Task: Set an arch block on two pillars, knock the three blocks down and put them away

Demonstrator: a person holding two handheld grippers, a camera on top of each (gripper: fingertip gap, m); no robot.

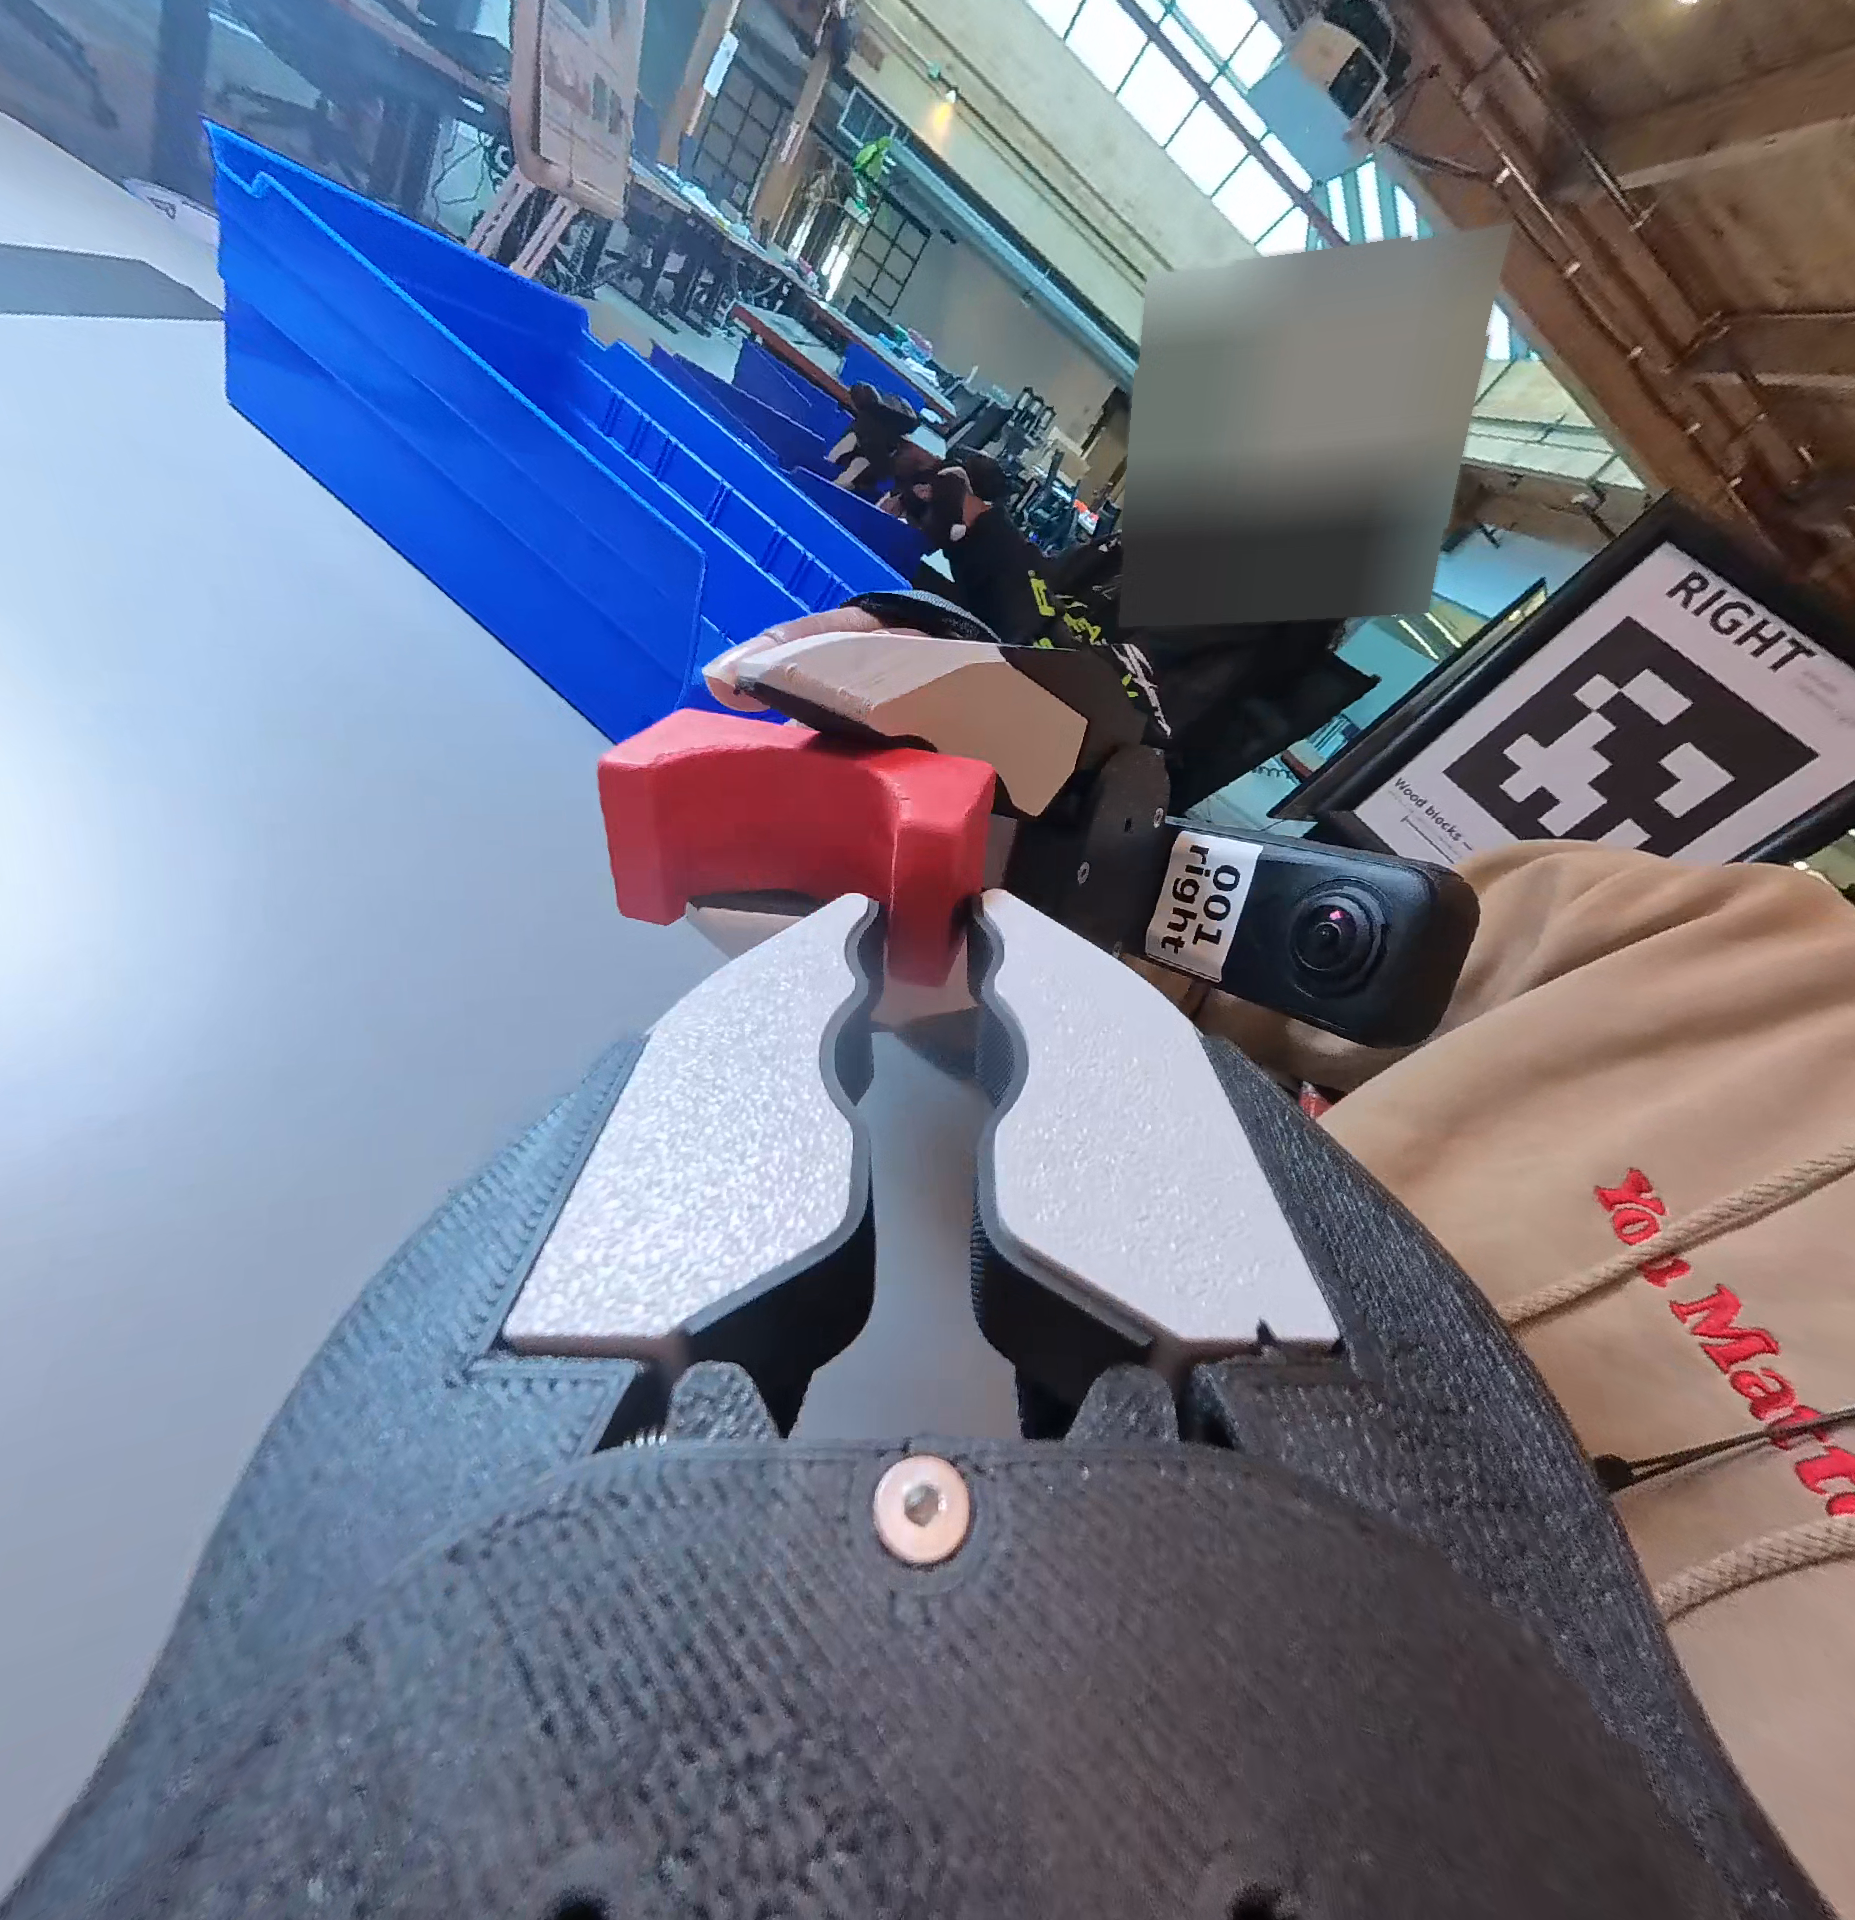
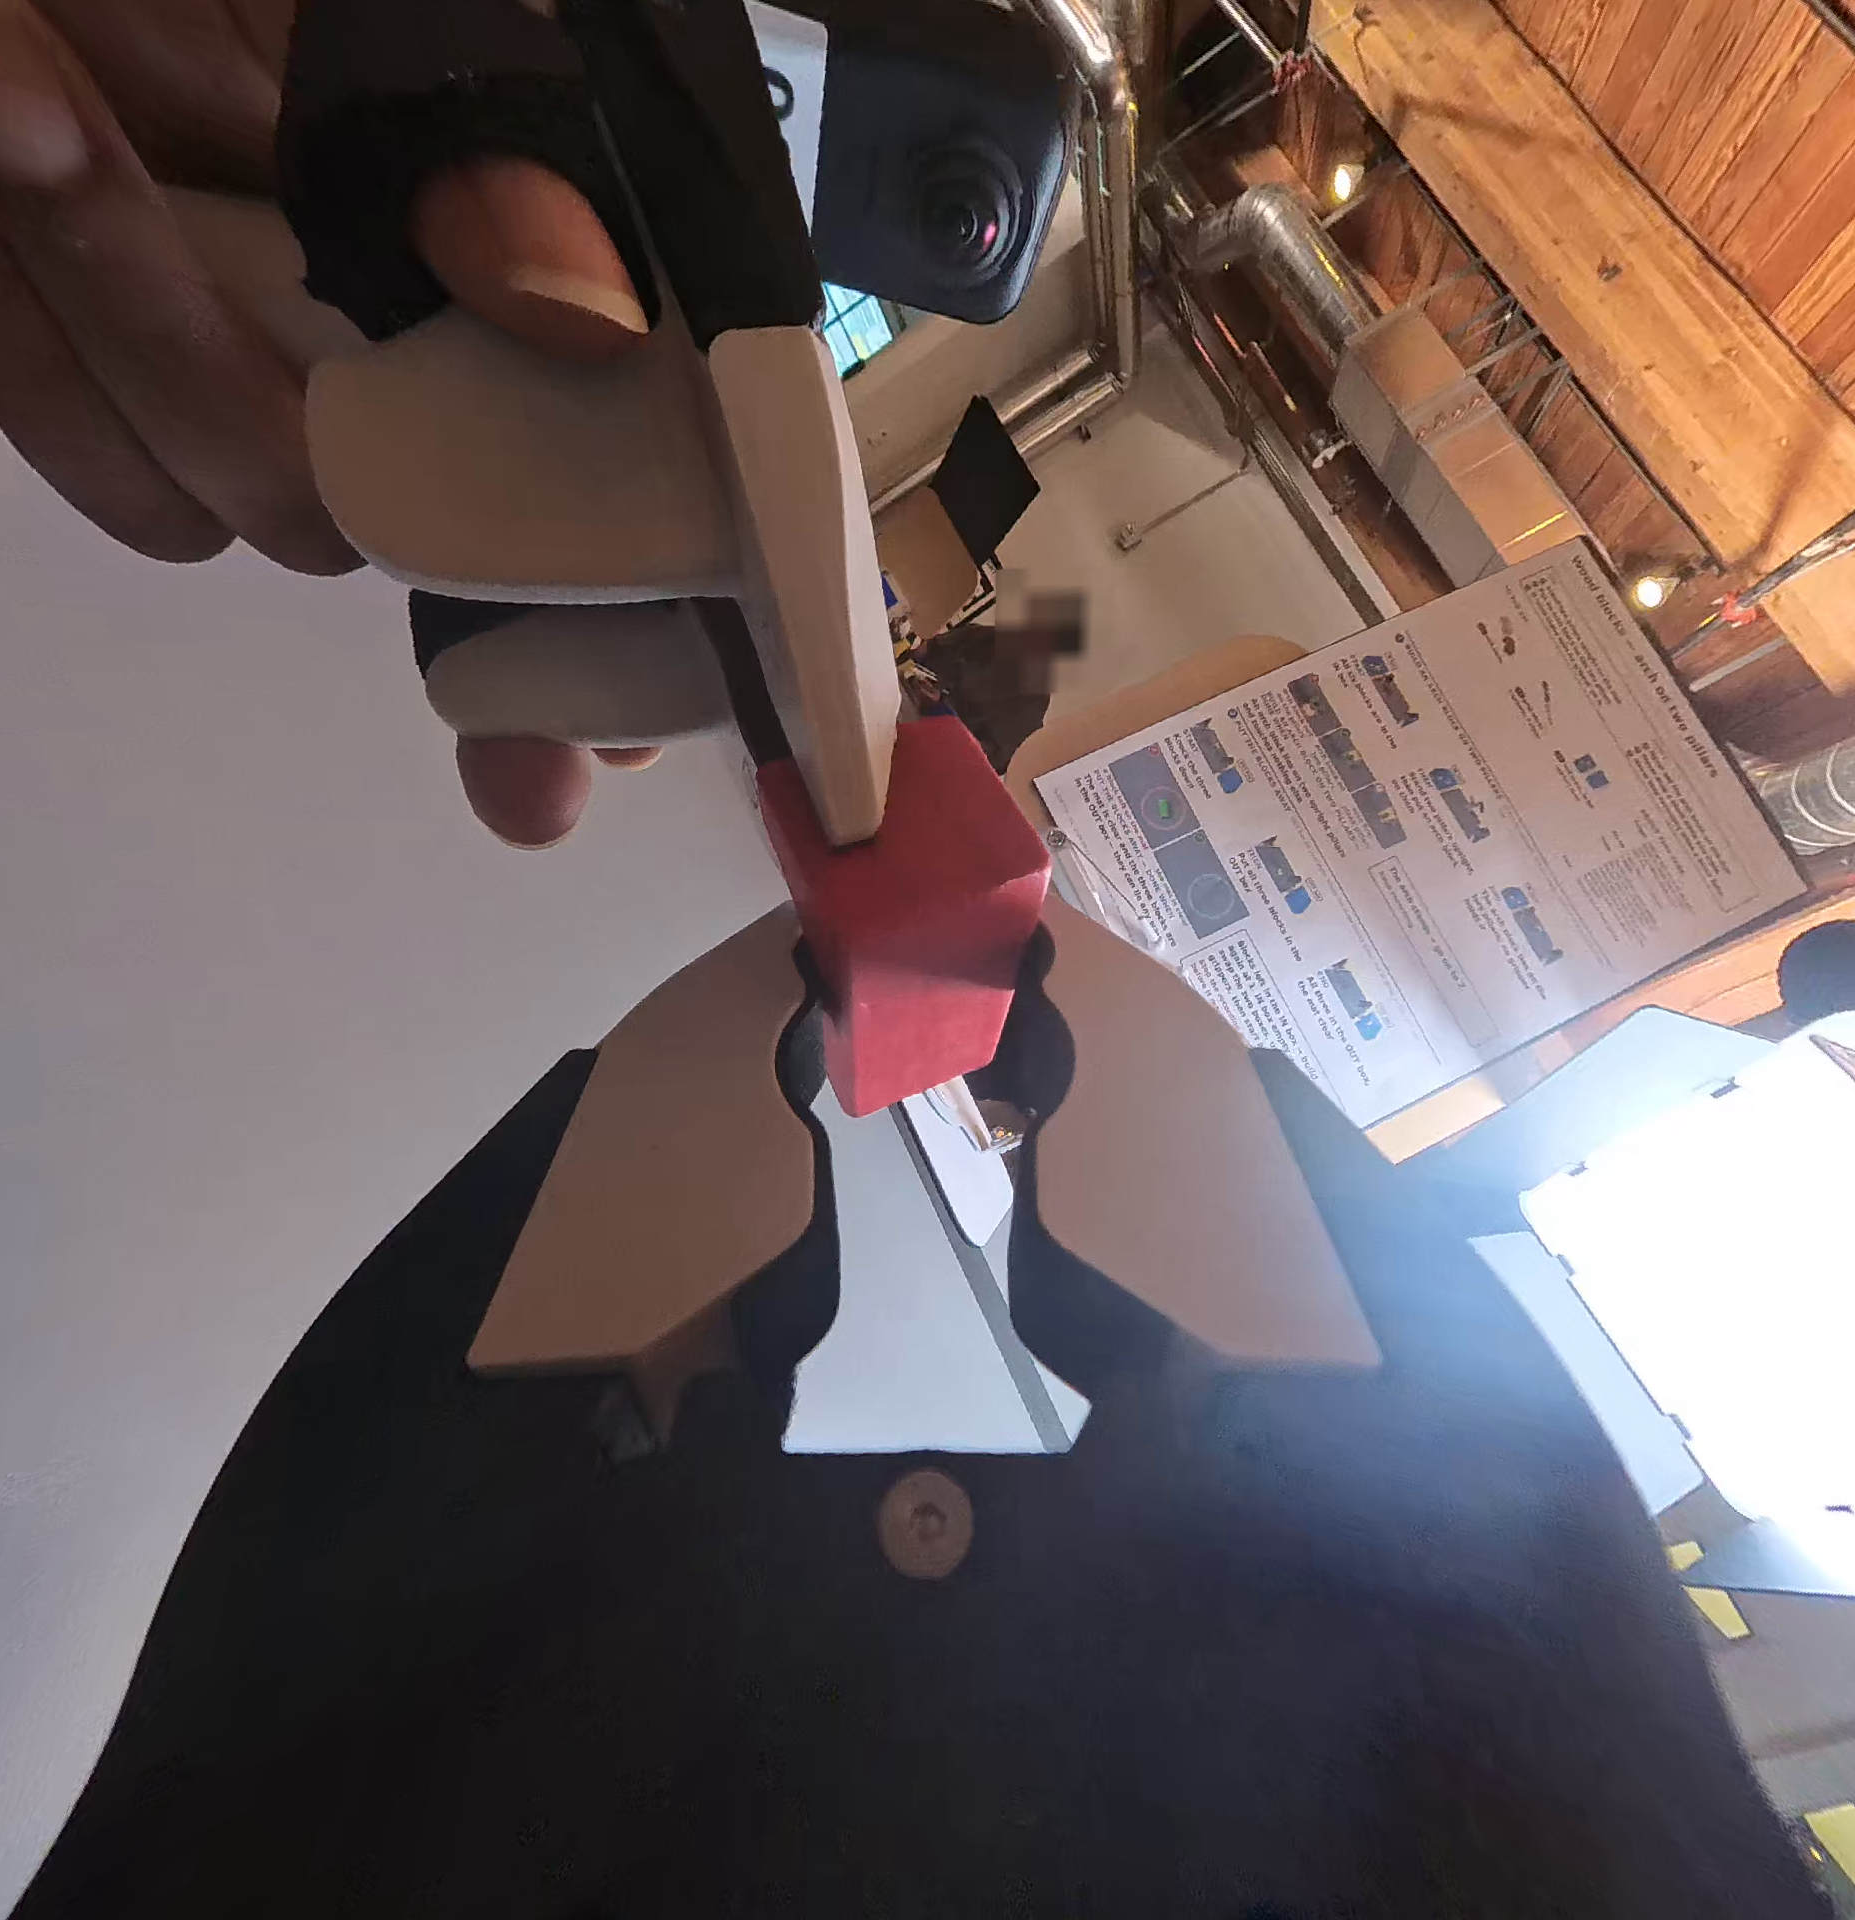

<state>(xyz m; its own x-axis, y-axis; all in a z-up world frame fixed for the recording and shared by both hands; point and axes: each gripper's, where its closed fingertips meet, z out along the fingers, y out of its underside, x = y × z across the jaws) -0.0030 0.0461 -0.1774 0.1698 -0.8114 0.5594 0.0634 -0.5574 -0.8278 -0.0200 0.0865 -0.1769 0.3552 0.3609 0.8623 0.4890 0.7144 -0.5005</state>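
Note:
The red arch block (image 1: 788,821) is held in the air between both grippers, above the white table. My left gripper (image 1: 925,914) is shut on one leg of the arch. In the left wrist view, one of the right gripper's fingers (image 1: 902,686) lies on the arch's upper side and another shows under it. In the right wrist view, my right gripper (image 2: 918,961) is shut on the red arch block (image 2: 923,935). There, one of the left gripper's fingers (image 2: 809,582) presses on the arch's side, with a hand behind it. No pillar blocks are in view.
Blue bins (image 1: 466,416) stand in a row on the white table (image 1: 175,831), beyond the grippers. A framed marker board (image 1: 1650,748) and a person's beige hoodie (image 1: 1629,1195) are to the right. An instruction sheet (image 2: 1422,831) leans up beyond the arch. My two grippers' fingertips are within a few centimetres of each other.

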